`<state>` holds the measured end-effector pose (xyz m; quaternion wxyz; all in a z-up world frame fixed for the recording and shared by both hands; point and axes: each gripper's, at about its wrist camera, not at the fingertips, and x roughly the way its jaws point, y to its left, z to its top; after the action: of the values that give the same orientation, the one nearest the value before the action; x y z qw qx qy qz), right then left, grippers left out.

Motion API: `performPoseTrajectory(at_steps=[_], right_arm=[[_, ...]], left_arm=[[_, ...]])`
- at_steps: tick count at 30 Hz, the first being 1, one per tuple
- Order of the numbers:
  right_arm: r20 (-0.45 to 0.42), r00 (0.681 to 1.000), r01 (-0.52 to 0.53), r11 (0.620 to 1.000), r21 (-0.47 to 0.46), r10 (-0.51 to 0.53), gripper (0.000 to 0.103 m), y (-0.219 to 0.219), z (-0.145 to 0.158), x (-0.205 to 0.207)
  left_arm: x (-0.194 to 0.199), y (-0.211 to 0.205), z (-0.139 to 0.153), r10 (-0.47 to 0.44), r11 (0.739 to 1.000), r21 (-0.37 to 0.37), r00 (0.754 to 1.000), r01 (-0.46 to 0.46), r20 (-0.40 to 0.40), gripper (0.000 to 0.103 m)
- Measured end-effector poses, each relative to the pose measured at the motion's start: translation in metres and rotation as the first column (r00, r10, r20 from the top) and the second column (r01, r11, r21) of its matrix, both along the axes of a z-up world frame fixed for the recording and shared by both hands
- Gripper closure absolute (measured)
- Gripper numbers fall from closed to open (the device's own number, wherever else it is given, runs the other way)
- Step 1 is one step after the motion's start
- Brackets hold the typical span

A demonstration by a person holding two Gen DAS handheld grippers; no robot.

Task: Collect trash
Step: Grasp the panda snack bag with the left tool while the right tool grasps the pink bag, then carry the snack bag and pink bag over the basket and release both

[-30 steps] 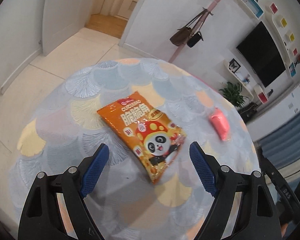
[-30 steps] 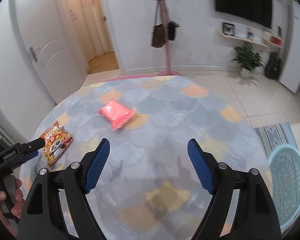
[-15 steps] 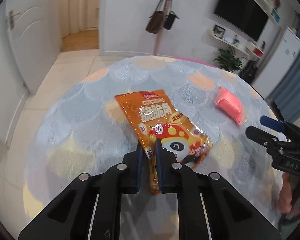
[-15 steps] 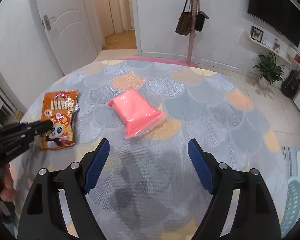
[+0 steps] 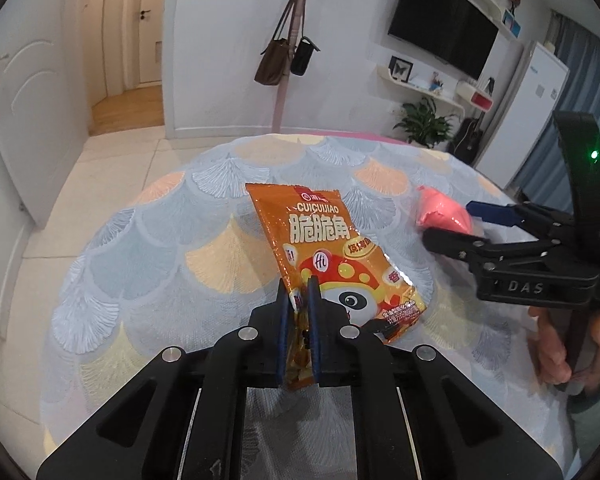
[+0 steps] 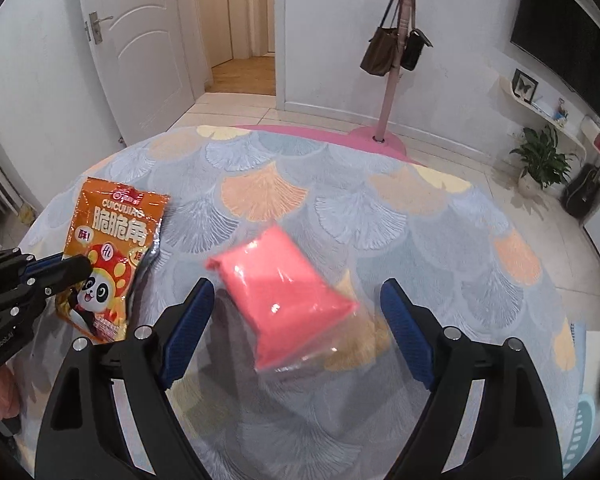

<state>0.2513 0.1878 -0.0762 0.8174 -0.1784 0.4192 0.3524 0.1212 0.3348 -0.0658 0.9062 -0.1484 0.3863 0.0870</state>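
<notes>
Two wrist fisheyes, both looking forward along their own fingers and angled down at the bench (image 5: 228, 248), a round top with a fan-pattern cloth.

Left wrist view: close over the near bench edge, facing across it toward the pink coat stand (image 5: 282, 80) and the TV wall right of the stand. The right gripper (image 5: 448, 222) enters from the right side.

Right wrist view: also close, facing the same coat stand (image 6: 392, 88), with the open doorway (image 6: 240, 24) left of the stand. The left gripper (image 6: 74, 266) shows at the left edge.

Shared: bench top, orange snack bag (image 5: 332, 256) (image 6: 108, 248), pink packet (image 5: 440, 212) (image 6: 284, 296), coat stand, potted plant (image 5: 424, 120) (image 6: 540, 156).
</notes>
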Motion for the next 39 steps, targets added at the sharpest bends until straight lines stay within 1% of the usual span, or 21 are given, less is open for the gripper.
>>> performPoseTrajectory(at_steps=[1,3,5,6,8,10,11,13,15,17,22,26,28,30,32,33,34,35,39], right_arm=[[0.003,1.000,-0.002,1.000,-0.007,0.002,0.025,0.002,-0.001,0.000],[0.010,1.000,-0.014,1.000,-0.005,0.014,0.034,0.003,0.000,-0.001],[0.014,1.000,-0.022,1.000,0.004,0.022,0.048,0.001,0.000,-0.003],[0.018,1.000,-0.026,1.000,0.008,0.026,0.051,0.000,0.001,-0.004],[0.025,0.999,-0.027,1.000,0.014,0.026,0.052,-0.001,0.002,-0.006],[0.073,0.997,0.002,1.000,0.025,-0.004,0.053,-0.006,0.008,-0.010],[0.105,0.994,0.024,0.999,0.047,-0.029,0.053,-0.010,0.013,-0.013],[0.126,0.990,0.056,0.995,0.084,-0.066,0.053,-0.020,0.020,-0.014],[0.159,0.981,0.098,0.991,0.088,-0.111,0.053,-0.031,0.029,-0.017],[0.193,0.972,0.113,0.988,0.106,-0.132,0.053,-0.043,0.042,-0.023],[0.254,0.942,0.174,0.967,0.187,-0.218,0.053,-0.091,0.080,-0.041],[0.261,0.900,0.279,0.921,0.271,-0.350,0.053,-0.148,0.109,-0.049],[0.260,0.871,0.333,0.889,0.314,-0.418,0.053,-0.183,0.125,-0.051],[0.234,0.848,0.392,0.859,0.329,-0.476,0.053,-0.215,0.136,-0.047],[0.169,0.827,0.471,0.824,0.314,-0.537,0.053,-0.244,0.140,-0.036],[0.128,0.811,0.513,0.800,0.312,-0.570,0.053,-0.263,0.141,-0.030],[0.102,0.802,0.534,0.783,0.318,-0.588,0.053,-0.278,0.142,-0.027],[0.077,0.784,0.564,0.759,0.325,-0.616,0.053,-0.298,0.142,-0.025],[0.066,0.713,0.651,0.693,0.309,-0.698,0.053,-0.350,0.139,-0.023]], left_arm=[[-0.001,0.001,0.000,0.000,1.000,-0.009,1.000,0.000,0.004,0.096],[0.000,0.000,0.000,-0.001,1.000,-0.014,1.000,0.001,0.006,0.096],[-0.001,0.000,-0.001,-0.002,1.000,-0.017,1.000,0.002,0.008,0.096],[-0.001,0.000,-0.001,-0.003,1.000,-0.018,1.000,0.003,0.008,0.096],[-0.001,-0.001,-0.001,-0.004,1.000,-0.019,1.000,0.004,0.009,0.096],[-0.001,-0.001,-0.001,-0.005,1.000,-0.019,1.000,0.005,0.010,0.098],[0.000,-0.001,0.000,-0.007,1.000,-0.022,1.000,0.007,0.012,0.099],[0.000,0.001,0.001,-0.006,0.999,-0.033,1.000,0.007,0.028,0.101],[-0.006,0.001,0.007,-0.006,0.997,-0.083,0.997,0.012,0.071,0.102],[-0.010,-0.001,0.016,-0.014,0.994,-0.107,0.993,0.027,0.114,0.102],[-0.013,-0.028,0.049,-0.061,0.992,-0.098,0.978,0.081,0.199,0.102],[-0.010,-0.067,0.075,-0.139,0.987,-0.051,0.960,0.155,0.242,0.102],[-0.003,-0.092,0.086,-0.190,0.979,-0.023,0.948,0.203,0.254,0.102],[0.003,-0.114,0.094,-0.232,0.970,-0.008,0.936,0.243,0.263,0.102],[0.014,-0.146,0.102,-0.291,0.954,0.014,0.918,0.298,0.268,0.102],[0.020,-0.163,0.106,-0.321,0.945,0.029,0.908,0.325,0.269,0.102],[0.023,-0.175,0.109,-0.341,0.938,0.039,0.900,0.344,0.272,0.102],[0.028,-0.191,0.113,-0.369,0.928,0.049,0.887,0.370,0.277,0.102],[0.047,-0.243,0.126,-0.450,0.890,0.063,0.844,0.452,0.291,0.102]])
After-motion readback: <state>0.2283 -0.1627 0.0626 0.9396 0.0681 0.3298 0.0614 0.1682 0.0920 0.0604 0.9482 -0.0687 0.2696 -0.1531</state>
